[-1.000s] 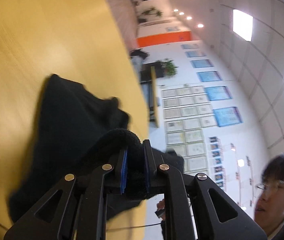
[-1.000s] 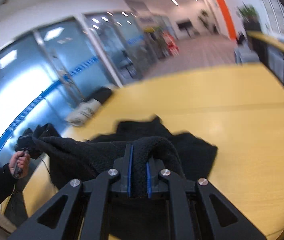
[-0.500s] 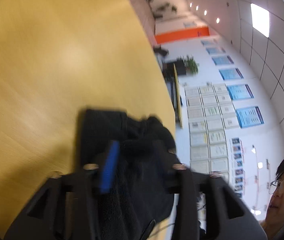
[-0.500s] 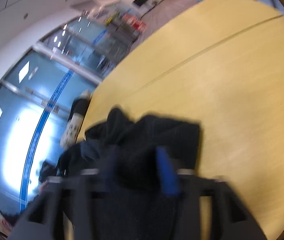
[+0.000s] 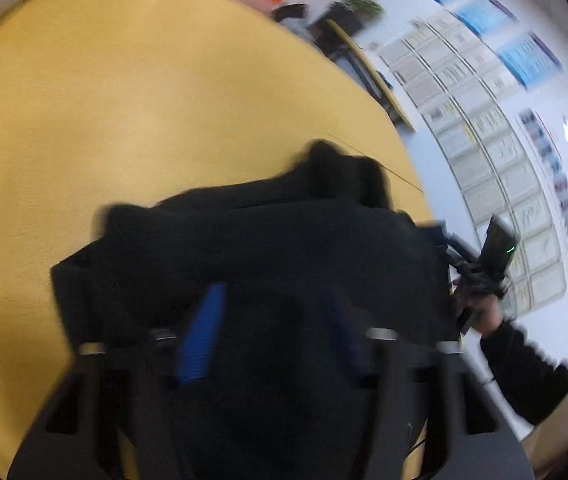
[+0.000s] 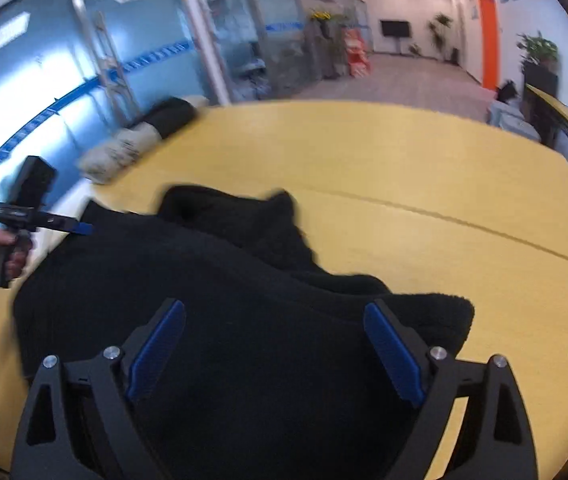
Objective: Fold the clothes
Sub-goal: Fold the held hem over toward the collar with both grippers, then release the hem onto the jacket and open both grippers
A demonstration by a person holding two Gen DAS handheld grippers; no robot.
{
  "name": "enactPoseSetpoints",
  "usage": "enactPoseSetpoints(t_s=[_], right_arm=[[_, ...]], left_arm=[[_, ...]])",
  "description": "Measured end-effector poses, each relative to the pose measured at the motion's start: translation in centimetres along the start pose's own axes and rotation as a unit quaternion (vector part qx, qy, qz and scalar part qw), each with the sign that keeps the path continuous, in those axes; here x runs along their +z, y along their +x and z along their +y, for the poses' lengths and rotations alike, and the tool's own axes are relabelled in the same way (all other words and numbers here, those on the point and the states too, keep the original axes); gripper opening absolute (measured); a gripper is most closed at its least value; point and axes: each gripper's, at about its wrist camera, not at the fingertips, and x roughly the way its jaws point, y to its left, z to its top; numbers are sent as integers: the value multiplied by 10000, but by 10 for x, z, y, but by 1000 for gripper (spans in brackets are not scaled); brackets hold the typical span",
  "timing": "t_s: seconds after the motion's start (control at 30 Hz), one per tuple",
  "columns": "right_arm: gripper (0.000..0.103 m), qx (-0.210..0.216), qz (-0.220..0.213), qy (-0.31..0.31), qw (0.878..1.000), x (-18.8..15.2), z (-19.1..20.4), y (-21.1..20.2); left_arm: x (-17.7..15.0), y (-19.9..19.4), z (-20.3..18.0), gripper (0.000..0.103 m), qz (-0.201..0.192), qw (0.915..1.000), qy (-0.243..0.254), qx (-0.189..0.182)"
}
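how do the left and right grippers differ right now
The right gripper is sharp in its view, its jaws spread wide; the left gripper is blurred, its jaws less far apart. Both blue pads show on the right one; only one shows clearly on the left. Both are open over the black garment on the yellow table.

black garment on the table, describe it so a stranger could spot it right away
On the big yellow wooden table, look at the near edge. The black garment lies there, a fuzzy, rumpled heap, far darker and larger than the pale bundle at the table's far left corner.
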Motion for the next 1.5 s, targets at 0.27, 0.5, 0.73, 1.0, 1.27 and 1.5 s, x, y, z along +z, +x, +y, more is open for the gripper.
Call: enactPoseSetpoints(t_s=[0.27, 0.5, 0.73, 1.0, 1.27, 1.5], right_arm=[[81, -1192, -149, 1047, 9872, -14, -81, -32], [91, 95, -452, -769, 9960, -22, 82, -55], [92, -393, 780, -1219, 9887, -71, 66, -14], [95, -388, 573, -1103, 9915, -63, 67, -63], [90, -810, 963, 56, 9920, -107, 59, -62], [93, -73, 529, 2719, 9608, -171, 12, -96]], left_arm=[[-14, -54, 13, 54, -393, 9985, 307, 208], [-72, -16, -138, 98, 146, 9225, 3780, 775], [-102, 11, -105, 95, 629, 9040, 4086, 1088], [-151, -11, -129, 103, 921, 8614, 4865, 1131], [-139, -11, -133, 101, 1046, 8544, 4960, 1143], [-116, 18, -200, 102, 829, 8195, 5643, 557]])
